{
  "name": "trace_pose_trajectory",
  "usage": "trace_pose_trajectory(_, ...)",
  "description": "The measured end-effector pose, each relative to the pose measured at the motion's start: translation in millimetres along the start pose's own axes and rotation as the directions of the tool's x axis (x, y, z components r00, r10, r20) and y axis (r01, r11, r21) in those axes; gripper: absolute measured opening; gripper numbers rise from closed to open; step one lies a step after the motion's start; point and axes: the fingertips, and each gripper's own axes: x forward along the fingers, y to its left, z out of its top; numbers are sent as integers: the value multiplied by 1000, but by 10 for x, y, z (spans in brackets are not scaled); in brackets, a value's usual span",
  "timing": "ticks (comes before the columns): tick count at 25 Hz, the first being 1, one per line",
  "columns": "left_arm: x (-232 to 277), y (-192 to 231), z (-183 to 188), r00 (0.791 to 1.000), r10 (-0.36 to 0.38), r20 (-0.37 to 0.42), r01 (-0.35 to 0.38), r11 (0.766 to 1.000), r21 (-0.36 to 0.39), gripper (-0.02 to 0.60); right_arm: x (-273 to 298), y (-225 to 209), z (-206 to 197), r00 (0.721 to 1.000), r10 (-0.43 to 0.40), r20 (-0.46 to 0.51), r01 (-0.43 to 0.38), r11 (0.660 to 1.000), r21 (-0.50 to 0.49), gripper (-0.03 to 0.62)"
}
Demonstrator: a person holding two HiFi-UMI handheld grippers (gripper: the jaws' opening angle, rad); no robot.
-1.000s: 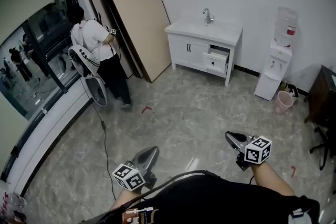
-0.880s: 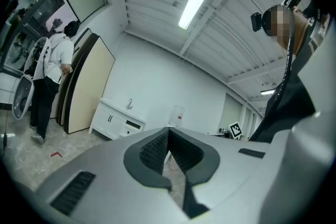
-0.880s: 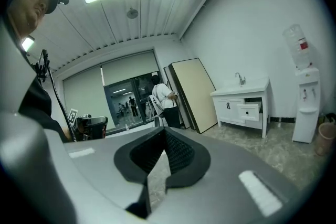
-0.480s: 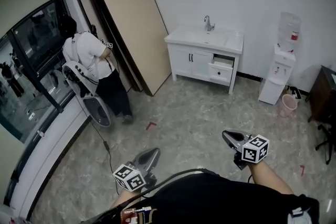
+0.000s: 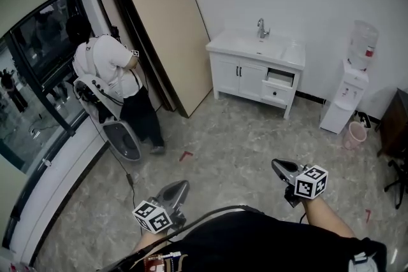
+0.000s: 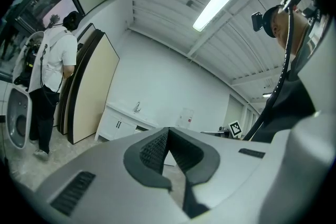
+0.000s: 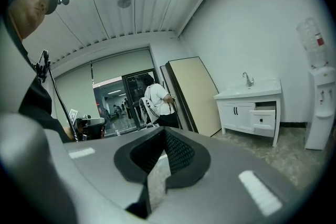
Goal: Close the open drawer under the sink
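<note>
Noted open drawer (image 5: 278, 93) at far edge of floor (image 5: 236, 137), well ahead, nearer right gripper (image 5: 276, 165) than left gripper (image 5: 184, 185); all fingers clenched, empty.

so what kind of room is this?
Probably a sparse test or mock-up room, not a real bathroom: a white sink vanity with one drawer open stands by a water dispenser, and large boards lean against the wall.

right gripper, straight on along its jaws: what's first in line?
The way looks free nearby. The right gripper aims not at the sink cabinet but toward the person in the white shirt beside the leaning boards. Only bare floor lies between; depth is unclear, so it might touch floor first.
</note>
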Motion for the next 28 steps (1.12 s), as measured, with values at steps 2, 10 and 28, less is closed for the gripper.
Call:
trace_pose_trajectory(2, 124, 154, 25, 1000, 20, 2, -20, 1000, -6, -2, 184, -143, 62, 1000, 18, 0, -18, 1000, 1, 2)
trace_pose_trajectory(10, 1163, 389, 258, 992, 111, 55, -111, 994, 12, -2, 739, -1211, 515, 992, 123, -28, -123, 992, -2, 2)
trace_pose_trajectory(28, 3190, 820, 456, 992, 123, 29, -122, 992, -15, -2, 1385, -2858, 1248, 981, 183, -59, -184, 983, -22, 2)
